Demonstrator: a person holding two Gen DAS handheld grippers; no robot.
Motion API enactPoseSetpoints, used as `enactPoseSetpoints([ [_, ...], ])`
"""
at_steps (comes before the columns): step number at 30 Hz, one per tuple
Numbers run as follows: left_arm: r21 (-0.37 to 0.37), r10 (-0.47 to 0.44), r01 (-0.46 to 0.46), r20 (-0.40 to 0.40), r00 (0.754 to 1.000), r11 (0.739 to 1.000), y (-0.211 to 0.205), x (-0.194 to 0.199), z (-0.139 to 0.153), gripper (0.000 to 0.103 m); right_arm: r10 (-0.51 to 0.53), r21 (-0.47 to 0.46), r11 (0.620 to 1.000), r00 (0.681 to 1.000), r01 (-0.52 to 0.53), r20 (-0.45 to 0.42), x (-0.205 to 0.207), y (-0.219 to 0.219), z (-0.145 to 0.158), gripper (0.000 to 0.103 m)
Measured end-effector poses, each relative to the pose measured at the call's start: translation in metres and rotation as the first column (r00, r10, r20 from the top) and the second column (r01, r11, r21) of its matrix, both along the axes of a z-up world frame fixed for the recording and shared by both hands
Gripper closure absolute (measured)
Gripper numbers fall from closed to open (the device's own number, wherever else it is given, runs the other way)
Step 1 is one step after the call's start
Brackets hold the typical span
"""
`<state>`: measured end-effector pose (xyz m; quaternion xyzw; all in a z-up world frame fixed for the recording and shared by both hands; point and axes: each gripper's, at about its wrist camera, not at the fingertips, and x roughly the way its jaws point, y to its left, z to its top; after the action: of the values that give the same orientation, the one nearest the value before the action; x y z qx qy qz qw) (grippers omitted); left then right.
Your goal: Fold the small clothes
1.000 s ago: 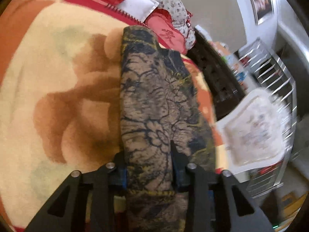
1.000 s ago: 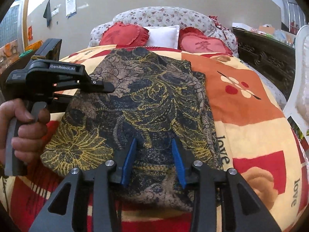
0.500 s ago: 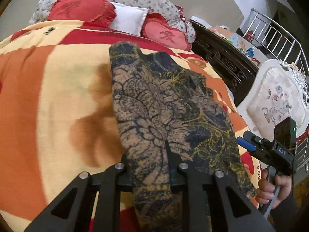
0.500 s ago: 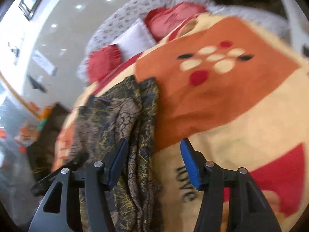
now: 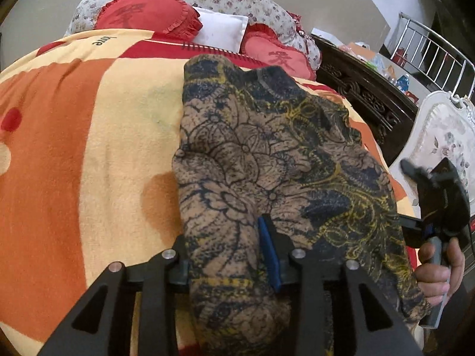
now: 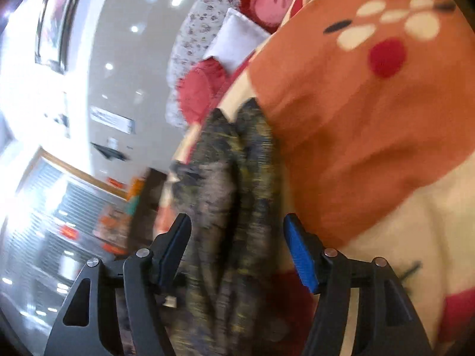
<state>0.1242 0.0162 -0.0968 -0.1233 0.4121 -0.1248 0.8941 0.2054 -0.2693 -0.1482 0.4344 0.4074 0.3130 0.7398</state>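
Observation:
A dark brown garment with navy and yellow flower print lies folded lengthwise on the blanket. My left gripper holds its near end. The bunched cloth fills the gap and drapes over the left finger, and the jaws are opening. My right gripper is rolled sideways at the garment's right edge, blurred. Its jaws are opening wide, with cloth between them but clear of the blue pads. The left wrist view shows the right gripper in a hand.
The bed carries an orange, cream and red blanket. Red heart pillows and a white pillow sit at the head. A dark carved cabinet, a white chair and a metal railing stand to the right.
My right gripper let go of the garment's near end, swung to its right edge, rolled sideways and spread its jaws. My left gripper kept the cloth, squeezing tighter and then widening again.

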Motion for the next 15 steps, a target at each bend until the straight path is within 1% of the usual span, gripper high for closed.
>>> enactPoseSetpoints([
  [1, -0.005, 0.000, 0.000, 0.000, 1.000, 1.000, 0.002, -0.001, -0.001, 0.064, 0.014, 0.020, 1.000, 1.000, -0.014, 0.007, 0.002, 0.005, 0.002, 0.024],
  [2, -0.013, 0.000, 0.000, -0.001, 1.000, 1.000, 0.003, 0.000, -0.001, 0.063, 0.025, -0.002, 1.000, 1.000, -0.025, 0.014, 0.004, 0.010, 0.005, 0.020],
  [4, -0.025, 0.001, -0.001, -0.003, 1.000, 1.000, 0.005, -0.002, -0.002, 0.063, 0.043, -0.134, 0.990, 0.998, -0.038, 0.034, 0.012, 0.025, 0.014, 0.020],
  [6, -0.041, -0.005, 0.004, -0.012, 1.000, 0.999, 0.006, 0.000, -0.001, 0.062, 0.064, -0.233, 0.971, 0.997, -0.051, 0.048, 0.018, 0.036, 0.020, 0.020],
  [7, -0.051, -0.007, 0.006, -0.019, 1.000, 0.999, 0.009, -0.001, -0.001, 0.059, 0.076, -0.271, 0.961, 0.996, -0.059, 0.052, 0.022, 0.041, 0.022, 0.020],
  [8, -0.066, -0.007, 0.006, -0.025, 1.000, 0.998, 0.012, 0.000, 0.000, 0.053, 0.086, -0.298, 0.952, 0.995, -0.064, 0.059, 0.024, 0.045, 0.023, 0.021],
  [10, -0.074, -0.006, 0.004, -0.024, 1.000, 0.997, 0.011, 0.000, 0.000, 0.051, 0.104, -0.378, 0.923, 0.992, -0.068, 0.075, 0.028, 0.052, 0.024, 0.028],
  [11, -0.062, -0.004, 0.003, -0.017, 1.000, 0.998, 0.010, -0.001, 0.000, 0.050, 0.105, -0.412, 0.909, 0.991, -0.063, 0.080, 0.030, 0.055, 0.024, 0.038],
  [12, -0.048, 0.000, 0.000, -0.010, 1.000, 0.999, 0.008, -0.001, 0.001, 0.049, 0.107, -0.430, 0.901, 0.991, -0.061, 0.084, 0.030, 0.056, 0.022, 0.043],
  [13, -0.029, 0.007, -0.007, -0.004, 1.000, 1.000, 0.005, -0.002, 0.001, 0.048, 0.110, -0.441, 0.895, 0.990, -0.060, 0.089, 0.029, 0.055, 0.021, 0.046],
  [15, 0.007, 0.021, -0.021, 0.004, 1.000, 1.000, 0.000, -0.004, 0.002, 0.046, 0.124, -0.459, 0.886, 0.987, -0.064, 0.102, 0.027, 0.054, 0.020, 0.062],
])
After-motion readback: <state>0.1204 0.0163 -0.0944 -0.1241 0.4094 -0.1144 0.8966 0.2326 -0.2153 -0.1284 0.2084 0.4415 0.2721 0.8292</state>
